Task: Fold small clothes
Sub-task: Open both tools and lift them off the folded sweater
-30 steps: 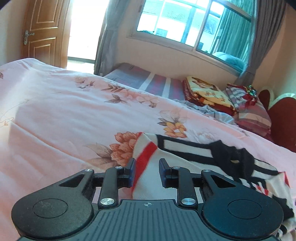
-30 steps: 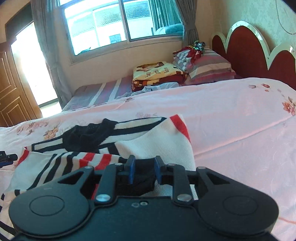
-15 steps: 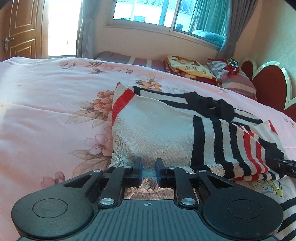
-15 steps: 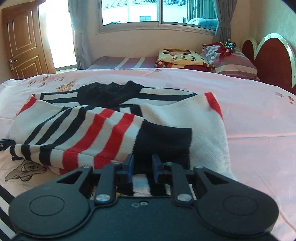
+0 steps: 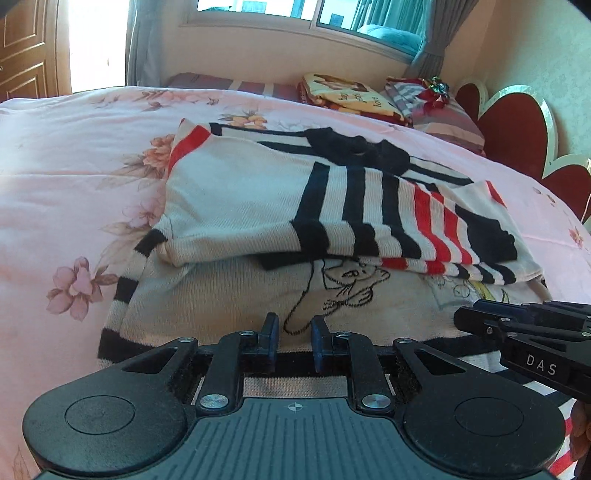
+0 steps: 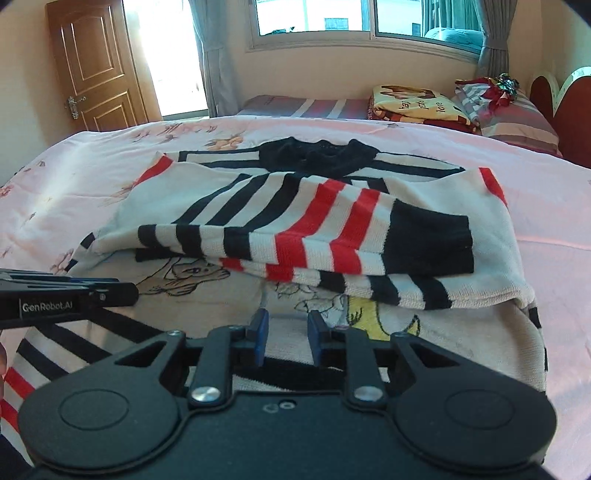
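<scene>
A small white knit sweater (image 5: 258, 206) with black and red stripes lies on the pink floral bedspread (image 5: 66, 177). Both sleeves are folded across its chest, and a cartoon print shows on the front below them. It also shows in the right wrist view (image 6: 332, 229). My left gripper (image 5: 293, 341) is open and empty, just above the sweater's lower front near the hem. My right gripper (image 6: 284, 334) is open and empty over the lower front too. Each gripper's side shows in the other's view: the right one (image 5: 524, 328) and the left one (image 6: 66, 299).
Folded blankets (image 6: 417, 105) and a striped pillow (image 6: 513, 118) sit at the head of the bed by a red heart-shaped headboard (image 5: 517, 129). A window (image 6: 362, 18) and curtains are behind. A wooden door (image 6: 96, 70) stands at the left.
Both grippers held the sleeve ends, laid them across the chest, let go and opened. They have since pulled back toward the sweater's hem.
</scene>
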`<state>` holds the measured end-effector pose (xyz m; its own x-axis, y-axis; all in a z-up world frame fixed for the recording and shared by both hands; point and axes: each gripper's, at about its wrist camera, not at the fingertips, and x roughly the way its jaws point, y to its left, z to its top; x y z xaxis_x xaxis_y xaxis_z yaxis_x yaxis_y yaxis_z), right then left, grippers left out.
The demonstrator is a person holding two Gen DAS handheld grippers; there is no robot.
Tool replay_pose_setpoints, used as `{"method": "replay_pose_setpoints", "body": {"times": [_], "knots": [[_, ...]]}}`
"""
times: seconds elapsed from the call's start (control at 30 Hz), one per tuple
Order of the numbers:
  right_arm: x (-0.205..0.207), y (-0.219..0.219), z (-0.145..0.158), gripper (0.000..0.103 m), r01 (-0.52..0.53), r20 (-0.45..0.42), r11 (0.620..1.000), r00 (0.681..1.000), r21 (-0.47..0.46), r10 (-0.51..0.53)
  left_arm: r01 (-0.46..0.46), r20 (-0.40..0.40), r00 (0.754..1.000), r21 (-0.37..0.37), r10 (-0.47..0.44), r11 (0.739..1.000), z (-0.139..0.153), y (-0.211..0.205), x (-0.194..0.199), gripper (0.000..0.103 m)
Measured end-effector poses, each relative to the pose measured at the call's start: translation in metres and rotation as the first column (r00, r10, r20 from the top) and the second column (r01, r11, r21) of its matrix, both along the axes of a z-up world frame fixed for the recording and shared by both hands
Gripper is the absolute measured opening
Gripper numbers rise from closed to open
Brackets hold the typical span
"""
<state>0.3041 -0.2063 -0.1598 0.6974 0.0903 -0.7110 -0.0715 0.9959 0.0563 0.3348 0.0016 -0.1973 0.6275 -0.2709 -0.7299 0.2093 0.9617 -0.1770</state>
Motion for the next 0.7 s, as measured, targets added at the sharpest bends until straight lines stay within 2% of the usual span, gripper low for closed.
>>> {"method": "replay_pose_setpoints", "body": {"times": [0.07,0.17,0.27,0.43,0.53,0.6,0.67,0.7], "knots": [[-0.002,-0.002,-0.009,0.023,0.000,-0.024,0.998,1.000,-0.064,-0.002,0.003,0.005,1.000,-0.017,-0.003,1.000,-0.002,0.005,-0.002,0.019],[-0.010,-0.018,-0.010,0.022,0.024,-0.013,0.997,1.000,-0.069,-0.025,-0.017,-0.015,1.000,-0.021,0.017,1.000,0.000,0.007,0.000,0.019],[-0.021,-0.035,-0.011,0.022,0.070,-0.011,0.992,0.997,-0.103,-0.072,-0.028,0.006,1.000,0.001,0.028,1.000,-0.001,0.006,-0.004,0.019],[-0.044,-0.063,-0.012,0.022,0.102,-0.005,0.991,0.995,-0.084,-0.102,-0.050,0.035,0.998,0.044,0.048,0.998,-0.001,-0.002,-0.009,0.019],[-0.052,-0.066,-0.014,0.025,0.096,0.005,0.993,0.995,-0.068,-0.096,-0.066,0.041,0.997,0.071,0.064,0.995,0.000,-0.007,-0.010,0.019],[-0.053,-0.062,-0.015,0.026,0.083,0.010,0.992,0.997,-0.093,-0.082,-0.078,0.048,0.996,0.090,0.074,0.993,0.001,-0.011,-0.011,0.020],[-0.053,-0.060,-0.014,0.030,0.077,0.004,0.992,0.997,-0.099,-0.077,-0.090,0.055,0.995,0.104,0.084,0.991,0.002,-0.013,-0.014,0.022],[-0.053,-0.060,-0.013,0.036,0.074,0.002,0.993,0.997,-0.092,-0.074,-0.092,0.058,0.995,0.108,0.086,0.990,0.003,-0.015,-0.015,0.034]]}}
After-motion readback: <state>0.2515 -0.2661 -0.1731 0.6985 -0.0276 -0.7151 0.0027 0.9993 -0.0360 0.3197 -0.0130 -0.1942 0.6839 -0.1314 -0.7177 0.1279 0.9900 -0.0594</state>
